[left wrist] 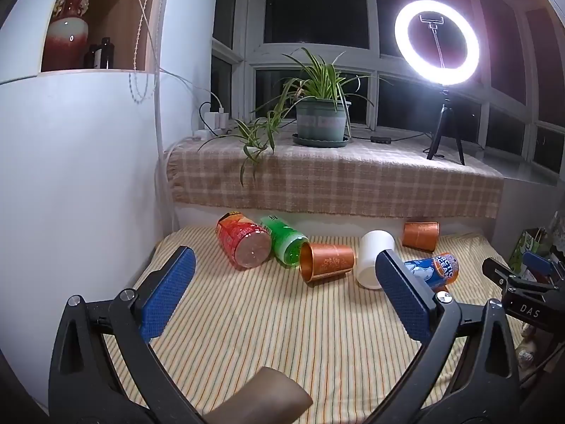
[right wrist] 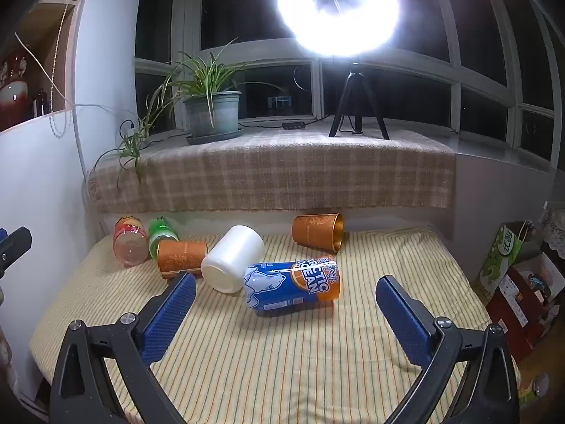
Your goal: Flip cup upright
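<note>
Several cups lie on their sides on the striped cloth: a red cup (left wrist: 243,245), a green cup (left wrist: 286,243), a copper cup (left wrist: 326,261), a white cup (left wrist: 374,258), a blue "Arctic Ocean" cup (left wrist: 436,270) and a second copper cup (left wrist: 420,235) at the back. In the right wrist view they show as red (right wrist: 130,243), green (right wrist: 160,236), copper (right wrist: 180,258), white (right wrist: 233,258), blue (right wrist: 295,284) and the far copper cup (right wrist: 317,231). My left gripper (left wrist: 284,279) is open and empty, short of the cups. My right gripper (right wrist: 286,304) is open, just short of the blue cup.
A checked cloth covers the window ledge (left wrist: 335,176) behind the table, with a potted plant (left wrist: 321,120) and a ring light on a tripod (left wrist: 438,42). A white cabinet wall (left wrist: 77,176) stands at the left. Bags and boxes (right wrist: 512,275) sit off the right edge.
</note>
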Available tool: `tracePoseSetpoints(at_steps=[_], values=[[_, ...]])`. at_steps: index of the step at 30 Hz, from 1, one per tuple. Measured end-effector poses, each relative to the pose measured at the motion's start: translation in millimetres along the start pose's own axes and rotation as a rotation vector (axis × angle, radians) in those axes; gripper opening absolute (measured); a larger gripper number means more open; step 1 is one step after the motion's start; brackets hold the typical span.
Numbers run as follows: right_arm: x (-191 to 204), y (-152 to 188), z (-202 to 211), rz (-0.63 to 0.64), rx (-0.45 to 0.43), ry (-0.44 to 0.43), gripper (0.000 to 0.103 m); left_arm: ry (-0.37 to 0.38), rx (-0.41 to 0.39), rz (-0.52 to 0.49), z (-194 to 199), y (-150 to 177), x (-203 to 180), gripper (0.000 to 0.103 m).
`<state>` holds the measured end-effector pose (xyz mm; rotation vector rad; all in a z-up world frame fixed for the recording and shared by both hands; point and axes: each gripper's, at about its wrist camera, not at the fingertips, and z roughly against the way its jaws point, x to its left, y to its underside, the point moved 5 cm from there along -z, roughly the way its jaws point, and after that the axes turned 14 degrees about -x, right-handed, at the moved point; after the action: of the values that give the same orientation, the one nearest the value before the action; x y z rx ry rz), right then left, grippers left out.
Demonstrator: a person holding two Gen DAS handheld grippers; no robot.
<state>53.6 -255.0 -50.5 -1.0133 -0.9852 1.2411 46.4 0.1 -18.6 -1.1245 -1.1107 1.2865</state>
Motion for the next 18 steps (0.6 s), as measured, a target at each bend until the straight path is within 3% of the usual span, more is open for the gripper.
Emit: tracePoseSetpoints(at_steps=[18], values=[[7, 2, -6, 0.013, 0.014, -0.006, 0.103, -0.032, 0.029, 0.053, -5, 6, 17, 0.103]])
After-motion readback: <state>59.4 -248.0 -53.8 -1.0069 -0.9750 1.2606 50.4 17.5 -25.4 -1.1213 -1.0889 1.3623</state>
